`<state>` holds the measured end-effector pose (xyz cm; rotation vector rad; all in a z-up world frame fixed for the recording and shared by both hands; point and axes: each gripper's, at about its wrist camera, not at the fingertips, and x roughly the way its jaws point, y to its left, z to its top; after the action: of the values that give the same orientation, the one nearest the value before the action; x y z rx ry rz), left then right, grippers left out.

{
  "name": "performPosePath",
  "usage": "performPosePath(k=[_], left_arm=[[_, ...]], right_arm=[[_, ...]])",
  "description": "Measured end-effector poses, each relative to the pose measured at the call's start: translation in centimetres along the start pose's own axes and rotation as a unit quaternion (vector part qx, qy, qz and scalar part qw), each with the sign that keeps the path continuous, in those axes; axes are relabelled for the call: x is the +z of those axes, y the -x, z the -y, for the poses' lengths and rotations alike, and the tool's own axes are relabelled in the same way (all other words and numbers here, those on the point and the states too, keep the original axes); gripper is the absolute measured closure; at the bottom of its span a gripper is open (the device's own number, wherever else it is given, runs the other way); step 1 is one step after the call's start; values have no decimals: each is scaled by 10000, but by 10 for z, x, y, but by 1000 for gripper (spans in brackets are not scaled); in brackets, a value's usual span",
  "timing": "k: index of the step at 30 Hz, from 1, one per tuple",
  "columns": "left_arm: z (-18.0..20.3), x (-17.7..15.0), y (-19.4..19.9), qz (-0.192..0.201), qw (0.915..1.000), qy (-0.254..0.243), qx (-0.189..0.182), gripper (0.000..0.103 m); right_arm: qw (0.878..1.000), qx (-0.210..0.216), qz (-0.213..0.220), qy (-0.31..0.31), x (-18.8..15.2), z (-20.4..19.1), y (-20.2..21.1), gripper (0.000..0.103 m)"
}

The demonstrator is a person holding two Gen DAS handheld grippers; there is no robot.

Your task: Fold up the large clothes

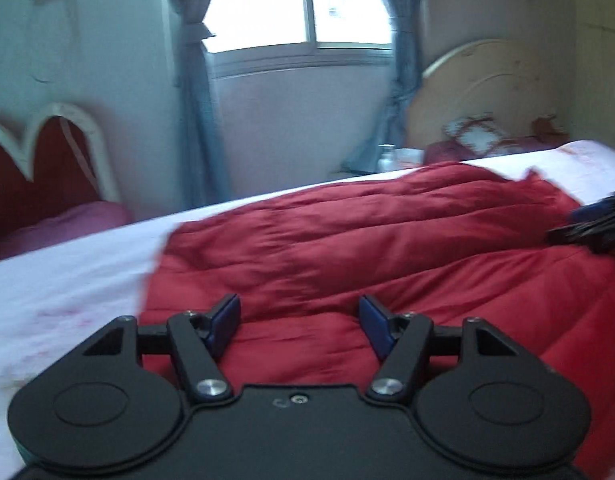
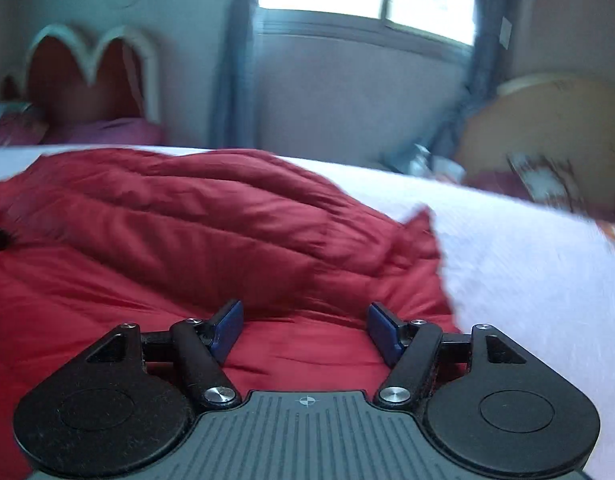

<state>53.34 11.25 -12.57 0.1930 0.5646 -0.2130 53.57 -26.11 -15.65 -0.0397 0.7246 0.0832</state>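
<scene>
A large red quilted garment point(image 1: 367, 248) lies spread on a white bed sheet point(image 1: 67, 280). It also shows in the right wrist view point(image 2: 187, 232). My left gripper point(image 1: 299, 320) is open and empty, hovering low over the garment's near part by its left edge. My right gripper point(image 2: 305, 324) is open and empty, low over the garment near its right edge. The right gripper's tip shows blurred at the right edge of the left wrist view point(image 1: 591, 224).
The white sheet point(image 2: 527, 280) lies to the right of the garment. A cream headboard point(image 1: 487, 92) and a pillow point(image 1: 479, 136) are at the back right. A second bed with a red scalloped headboard point(image 2: 91, 76) stands at the left. A curtained window point(image 1: 303, 4) is behind.
</scene>
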Motion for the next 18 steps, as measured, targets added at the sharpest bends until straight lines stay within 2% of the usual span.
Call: performPosePath(k=[3, 5, 8, 10, 13, 15, 18], left_arm=[[-16, -3, 19, -26, 9999, 105, 55, 39], [-10, 1, 48, 170, 9998, 103, -4, 39], [27, 5, 83, 432, 9985, 138, -291, 34], [53, 0, 87, 423, 9981, 145, -416, 33], [69, -16, 76, 103, 9985, 288, -444, 36], [68, -28, 79, 75, 9994, 204, -252, 36], [47, -43, 92, 43, 9984, 100, 556, 29]], right_arm=[[9999, -63, -102, -35, 4, 9, 12, 36], [9996, -53, 271, -3, 7, 1, 42, 36], [9959, 701, 554, -122, 4, -24, 85, 36], [9917, 1115, 603, 211, -7, -55, 102, 36], [9908, 1141, 498, 525, -27, -83, 105, 36], [9926, 966, 420, 608, -37, -85, 104, 36], [9975, 410, 566, 74, -50, -51, 118, 36]])
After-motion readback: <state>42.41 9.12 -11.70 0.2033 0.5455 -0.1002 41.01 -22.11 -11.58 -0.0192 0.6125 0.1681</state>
